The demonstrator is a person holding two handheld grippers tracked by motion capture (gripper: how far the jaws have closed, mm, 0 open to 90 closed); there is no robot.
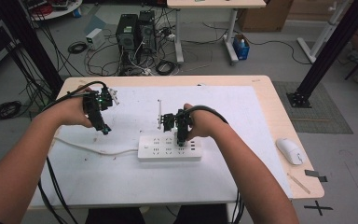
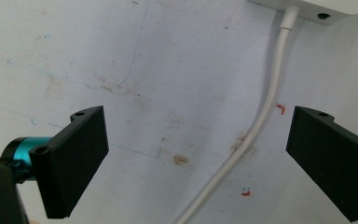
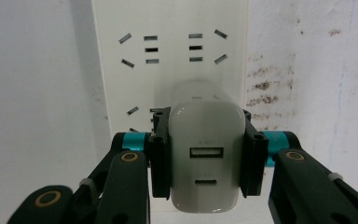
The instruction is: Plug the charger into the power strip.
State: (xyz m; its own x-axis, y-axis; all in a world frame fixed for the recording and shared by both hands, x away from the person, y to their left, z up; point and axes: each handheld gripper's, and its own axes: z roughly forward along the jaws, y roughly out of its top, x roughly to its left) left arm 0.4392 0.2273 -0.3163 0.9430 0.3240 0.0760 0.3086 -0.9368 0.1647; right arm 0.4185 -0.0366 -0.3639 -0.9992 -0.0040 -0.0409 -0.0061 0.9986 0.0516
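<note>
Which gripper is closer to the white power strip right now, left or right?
Right. The right gripper is directly above the power strip, clamping a charger. The left gripper hangs off its cable end, jaws open.

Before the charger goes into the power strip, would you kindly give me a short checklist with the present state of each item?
1. Right gripper shut on the charger: ok, a pad presses each side.
2. Charger above the power strip: ok.
3. Prongs lined up with the socket slots: cannot tell, the charger body hides them.
4. Sockets beyond the charger free: ok, slots bare.
5. Left gripper apart from the work: ok, open over the cord, gripping nothing.
6. Power strip flat on the table: ok.
</note>
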